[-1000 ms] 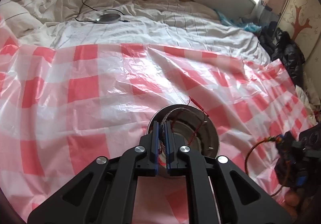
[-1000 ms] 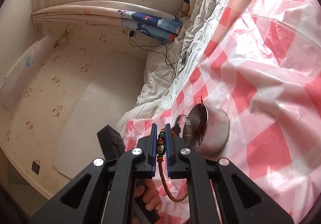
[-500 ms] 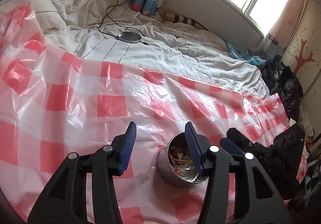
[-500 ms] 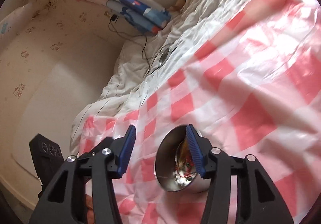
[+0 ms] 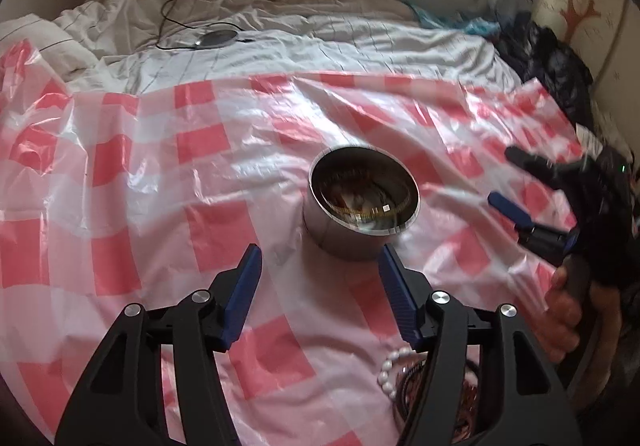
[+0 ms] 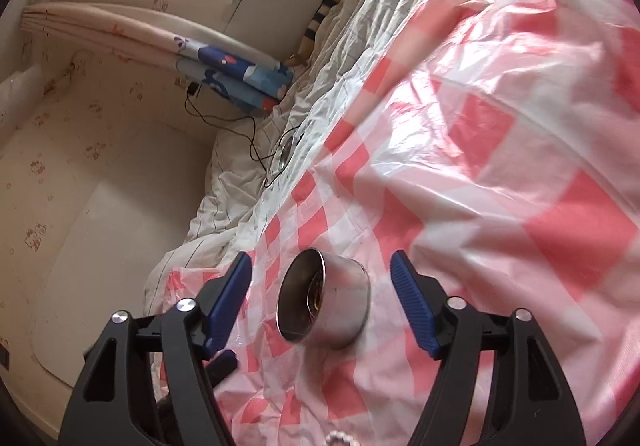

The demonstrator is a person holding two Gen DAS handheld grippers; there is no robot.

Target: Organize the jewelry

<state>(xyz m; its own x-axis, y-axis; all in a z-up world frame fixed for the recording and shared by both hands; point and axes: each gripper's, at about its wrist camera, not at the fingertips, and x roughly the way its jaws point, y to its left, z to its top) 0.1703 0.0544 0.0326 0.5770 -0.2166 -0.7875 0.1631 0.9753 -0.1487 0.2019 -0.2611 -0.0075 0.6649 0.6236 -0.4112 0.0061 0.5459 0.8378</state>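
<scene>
Both grippers, left [image 5: 320,266] and right [image 6: 321,273], now gape empty, their earlier bracelets inside the tin [image 5: 362,202].

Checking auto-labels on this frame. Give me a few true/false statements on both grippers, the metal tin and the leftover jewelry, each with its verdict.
1. Both grippers are open and hold nothing. True: the left gripper and the right gripper show wide gaps with nothing between the pads.
2. The metal tin is empty. False: tangled jewelry lies inside it.
3. The tin stands on the red-and-white checked sheet. True.
4. A white pearl bracelet lies in the tin. False: it lies on the sheet near the left gripper, outside the tin.
5. The right gripper is closed on a beaded cord. False: its jaws are open and empty.
</scene>
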